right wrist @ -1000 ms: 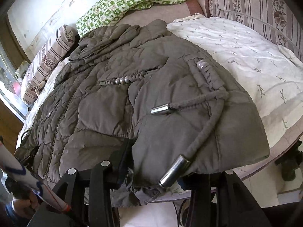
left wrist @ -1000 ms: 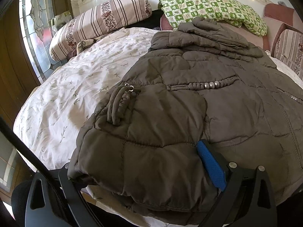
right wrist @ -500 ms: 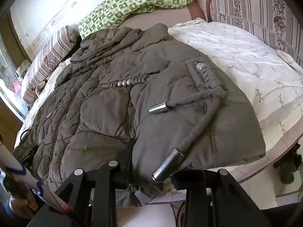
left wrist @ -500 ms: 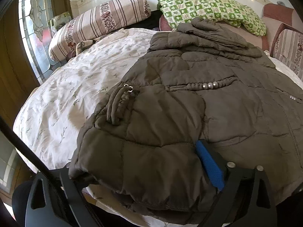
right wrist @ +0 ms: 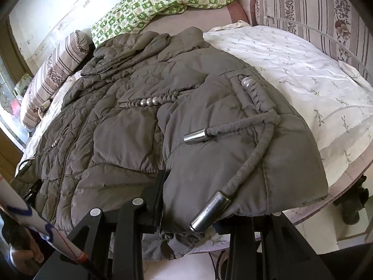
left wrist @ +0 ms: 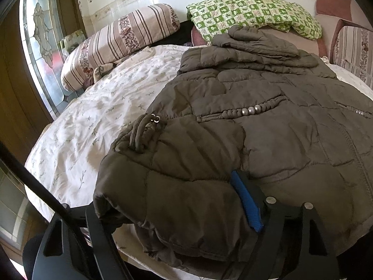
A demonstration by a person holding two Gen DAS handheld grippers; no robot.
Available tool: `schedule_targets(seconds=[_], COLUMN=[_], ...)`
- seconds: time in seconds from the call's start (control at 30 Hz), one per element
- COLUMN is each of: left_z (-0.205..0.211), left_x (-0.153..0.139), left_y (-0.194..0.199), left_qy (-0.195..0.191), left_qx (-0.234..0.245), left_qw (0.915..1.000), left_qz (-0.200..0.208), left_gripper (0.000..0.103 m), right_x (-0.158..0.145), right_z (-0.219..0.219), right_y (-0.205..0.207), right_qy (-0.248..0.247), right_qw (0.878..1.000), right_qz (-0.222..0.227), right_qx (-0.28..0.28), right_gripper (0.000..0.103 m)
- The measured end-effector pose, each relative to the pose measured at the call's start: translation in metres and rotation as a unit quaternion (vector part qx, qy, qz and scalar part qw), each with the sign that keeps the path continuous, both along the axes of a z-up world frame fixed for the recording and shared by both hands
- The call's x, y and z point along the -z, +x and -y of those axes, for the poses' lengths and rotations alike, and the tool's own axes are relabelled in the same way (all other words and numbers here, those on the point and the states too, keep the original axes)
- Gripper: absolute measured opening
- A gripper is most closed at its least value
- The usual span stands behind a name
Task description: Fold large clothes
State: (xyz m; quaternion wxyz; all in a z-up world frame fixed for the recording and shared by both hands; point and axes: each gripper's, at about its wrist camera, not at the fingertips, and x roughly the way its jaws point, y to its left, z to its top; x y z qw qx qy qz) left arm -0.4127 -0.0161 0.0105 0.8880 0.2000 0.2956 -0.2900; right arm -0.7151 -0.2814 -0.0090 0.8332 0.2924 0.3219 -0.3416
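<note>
A large brown quilted jacket [left wrist: 268, 121] lies spread on the bed, hood toward the pillows; it also fills the right wrist view [right wrist: 144, 121]. My left gripper [left wrist: 177, 217] is shut on the jacket's near left hem corner, its blue-padded finger [left wrist: 247, 203] pressed into the fabric. My right gripper [right wrist: 198, 210] is shut on the near right hem corner, which bunches between its black fingers. A cord with metal tips [right wrist: 209, 212] lies over that corner.
The bed has a white floral sheet [left wrist: 93, 121] [right wrist: 303, 70]. A striped bolster [left wrist: 116, 44] and a green checked pillow [left wrist: 254, 11] lie at the head. A stained-glass window [left wrist: 39, 46] is at the left. A striped headboard cushion [right wrist: 314, 11] is at the right.
Both grippers have moved a little forward toward the pillows with the hem corners in them; the jacket's near edge has shifted up the bed slightly.
</note>
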Motion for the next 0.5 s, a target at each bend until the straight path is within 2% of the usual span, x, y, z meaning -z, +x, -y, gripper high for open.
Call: schedule_targets(seconds=[0.27,0.5], left_z=[0.0023,0.0039], left_x=[0.0019,0.0022], left_y=[-0.0037,-0.0056], left_qy=[0.008,0.009], left_qx=[0.004,0.0], left_qw=[0.9997,0.9997], left_qz=[0.021,0.021], left_gripper=[0.077,0.077], right_x=[-0.0004,-0.0006], right_z=[-0.0016,-0.0022], right_y=[0.0026,0.0023], right_qy=[0.003,0.006], right_qw=[1.0,1.0], right_qz=[-0.008,-0.004], right_qx=[0.018,0.016], right_gripper=[0.04,0.04])
